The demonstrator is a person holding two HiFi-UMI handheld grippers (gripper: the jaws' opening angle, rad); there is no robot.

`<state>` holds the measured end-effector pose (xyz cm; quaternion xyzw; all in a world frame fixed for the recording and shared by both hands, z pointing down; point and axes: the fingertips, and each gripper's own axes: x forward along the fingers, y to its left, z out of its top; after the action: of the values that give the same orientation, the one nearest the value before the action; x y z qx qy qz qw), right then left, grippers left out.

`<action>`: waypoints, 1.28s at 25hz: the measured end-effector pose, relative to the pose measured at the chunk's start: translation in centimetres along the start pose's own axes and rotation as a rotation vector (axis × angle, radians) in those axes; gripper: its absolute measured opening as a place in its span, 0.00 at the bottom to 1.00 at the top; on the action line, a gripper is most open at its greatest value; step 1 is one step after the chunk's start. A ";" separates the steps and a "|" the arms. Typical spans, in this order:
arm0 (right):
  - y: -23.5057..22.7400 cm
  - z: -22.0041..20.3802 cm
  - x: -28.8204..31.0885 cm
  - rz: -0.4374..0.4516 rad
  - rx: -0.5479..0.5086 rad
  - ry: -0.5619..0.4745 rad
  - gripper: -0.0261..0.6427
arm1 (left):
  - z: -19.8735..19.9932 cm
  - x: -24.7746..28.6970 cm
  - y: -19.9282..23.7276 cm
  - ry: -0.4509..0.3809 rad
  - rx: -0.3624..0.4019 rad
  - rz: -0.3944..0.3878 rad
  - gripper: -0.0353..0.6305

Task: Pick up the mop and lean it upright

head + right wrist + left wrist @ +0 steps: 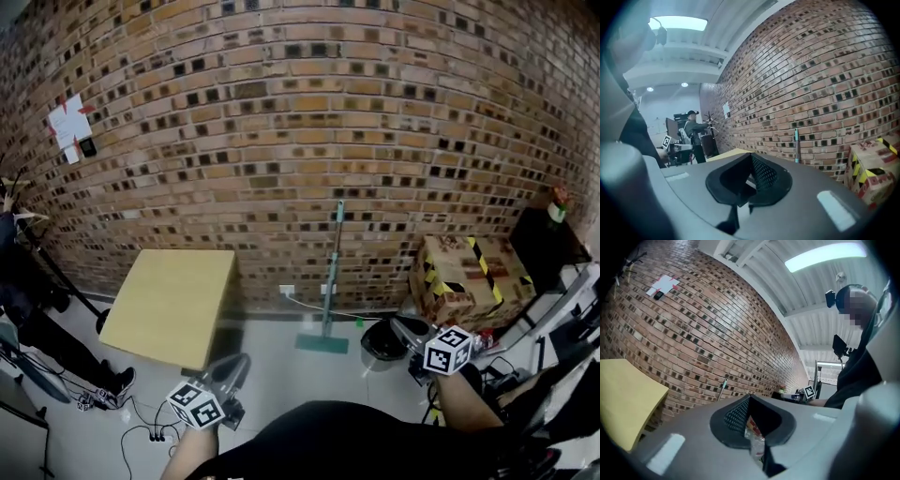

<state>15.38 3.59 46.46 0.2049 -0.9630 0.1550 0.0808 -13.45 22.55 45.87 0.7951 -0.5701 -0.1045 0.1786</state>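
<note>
The mop (333, 272) stands upright against the brick wall, its teal handle rising from a flat green head (322, 343) on the floor. The handle also shows in the left gripper view as a thin mop handle (723, 384), and in the right gripper view as a mop handle (796, 145). My left gripper (236, 364) is low at the front, well short of the mop and to its left, jaws shut on nothing. My right gripper (401, 325) hovers to the right of the mop head, apart from it, jaws together and empty.
A yellow table (173, 300) stands left of the mop. A cardboard box with black-and-yellow tape (469, 277) and a black round bin (382, 342) sit to its right. Cables and a power strip (155, 433) lie on the floor at lower left, near a person (28, 300).
</note>
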 end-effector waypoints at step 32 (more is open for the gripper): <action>-17.0 7.9 16.1 -0.228 0.043 -0.046 0.06 | 6.3 27.3 16.9 0.141 0.053 -0.301 0.05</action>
<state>7.24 -19.76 47.11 0.3181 -0.9316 0.1607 0.0716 -21.47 -9.08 47.95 0.8813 -0.4330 -0.0589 0.1797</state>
